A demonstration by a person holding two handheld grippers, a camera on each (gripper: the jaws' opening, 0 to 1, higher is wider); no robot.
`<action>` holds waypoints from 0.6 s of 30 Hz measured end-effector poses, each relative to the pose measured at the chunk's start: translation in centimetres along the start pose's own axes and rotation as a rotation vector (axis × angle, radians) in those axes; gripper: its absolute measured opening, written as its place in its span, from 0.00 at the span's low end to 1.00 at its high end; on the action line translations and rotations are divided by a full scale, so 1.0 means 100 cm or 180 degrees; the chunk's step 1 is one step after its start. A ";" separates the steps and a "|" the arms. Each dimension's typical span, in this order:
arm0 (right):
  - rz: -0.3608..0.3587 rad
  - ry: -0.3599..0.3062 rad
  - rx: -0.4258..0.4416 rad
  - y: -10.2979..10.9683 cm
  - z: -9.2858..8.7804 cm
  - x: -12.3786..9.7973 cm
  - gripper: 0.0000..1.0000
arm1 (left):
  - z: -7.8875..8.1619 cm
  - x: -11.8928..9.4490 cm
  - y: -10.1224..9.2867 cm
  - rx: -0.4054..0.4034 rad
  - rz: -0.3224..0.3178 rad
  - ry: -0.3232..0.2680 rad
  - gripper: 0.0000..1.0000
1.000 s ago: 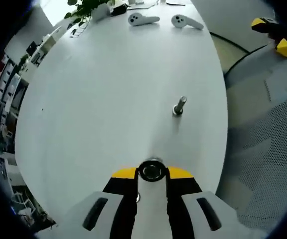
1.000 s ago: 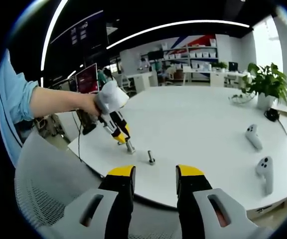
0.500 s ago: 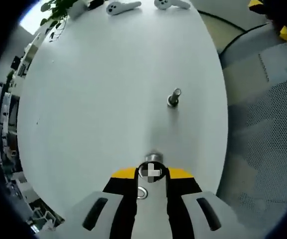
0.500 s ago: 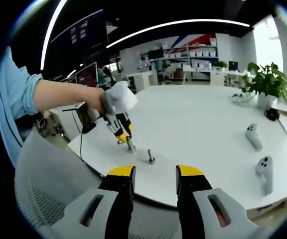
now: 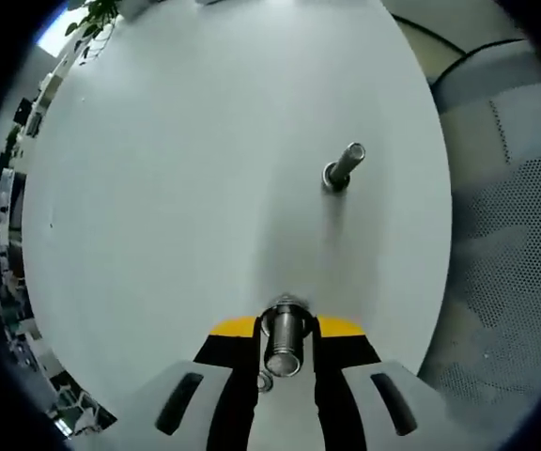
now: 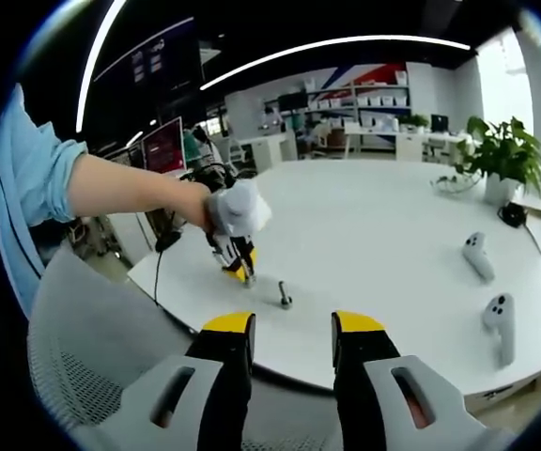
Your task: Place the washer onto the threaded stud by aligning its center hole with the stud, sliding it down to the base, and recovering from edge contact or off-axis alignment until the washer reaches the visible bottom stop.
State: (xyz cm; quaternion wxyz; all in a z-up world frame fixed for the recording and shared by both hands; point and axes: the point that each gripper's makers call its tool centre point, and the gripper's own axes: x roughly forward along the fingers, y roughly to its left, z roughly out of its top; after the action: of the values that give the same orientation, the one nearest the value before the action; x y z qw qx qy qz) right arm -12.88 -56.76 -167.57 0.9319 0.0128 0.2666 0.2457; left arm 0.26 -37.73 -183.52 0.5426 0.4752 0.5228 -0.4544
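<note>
The step in hand was judged to be the alignment and sliding down of the washer. In the left gripper view, the left claw (image 5: pixel 287 329) was held close over the white worktop (image 5: pixel 177 188), and a threaded stud (image 5: pixel 285 349) was seen end-on between its yellow tips. The jaws were set only narrowly apart. A small ring (image 5: pixel 264 381), possibly the washer, was seen low against the inner face of the left jaw. Whether it was gripped, or already on the stud, could not be told. To the right, a second stud (image 5: pixel 342 166) stood well apart on the worktop.

In the right gripper view, the left claw (image 6: pixel 242 268) was pointed down at the worktop by a hand (image 6: pixel 236 209), with the second stud (image 6: pixel 285 297) just beside it. The right claw (image 6: pixel 292 334) was held wide open and empty, off the worktop's near edge.

The next move was judged to call for the ring to be kept square to the stud's axis and eased down to the base.
</note>
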 end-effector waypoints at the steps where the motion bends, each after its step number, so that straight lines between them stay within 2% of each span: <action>1: -0.0002 0.0001 0.0001 0.000 0.000 0.000 0.34 | 0.000 0.002 -0.001 -0.0033 -0.0021 -0.0004 0.19; 4: -0.0007 0.0008 0.0000 0.000 0.000 0.000 0.34 | -0.001 0.006 -0.002 -0.0038 -0.0016 0.0013 0.19; 6: -0.0006 0.0014 -0.0001 0.000 -0.001 0.000 0.34 | -0.001 0.005 -0.002 -0.0154 -0.0024 -0.0002 0.20; 8: -0.0002 0.0015 -0.0003 0.000 -0.001 0.000 0.34 | -0.001 0.005 -0.002 -0.0045 -0.0056 -0.0046 0.20; 11: 0.0006 0.0018 -0.0009 0.000 -0.001 0.000 0.34 | -0.003 0.004 -0.001 -0.0038 -0.0018 -0.0079 0.21; 13: 0.0016 0.0015 -0.0010 0.001 -0.001 0.000 0.34 | -0.008 0.000 0.001 0.0001 0.0045 -0.0114 0.26; 14: 0.0021 0.0017 -0.0012 0.001 -0.001 0.000 0.34 | -0.014 -0.002 0.002 -0.0089 0.0064 -0.0091 0.27; 15: 0.0026 0.0016 -0.0013 0.001 -0.001 0.000 0.34 | -0.016 -0.004 0.001 -0.0157 0.0049 -0.0124 0.27; 16: 0.0033 0.0012 -0.0013 0.002 -0.001 0.000 0.34 | -0.015 -0.007 0.001 -0.0259 0.0058 -0.0283 0.29; 18: 0.0044 0.0021 -0.0020 0.002 -0.001 0.000 0.34 | -0.021 -0.015 0.005 -0.0355 0.0161 -0.0421 0.34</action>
State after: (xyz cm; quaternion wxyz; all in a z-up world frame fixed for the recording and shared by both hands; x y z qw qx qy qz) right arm -13.01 -56.56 -167.64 0.9293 0.0108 0.2689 0.2530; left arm 0.40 -35.61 -181.98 0.6128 0.4263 0.4981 -0.4412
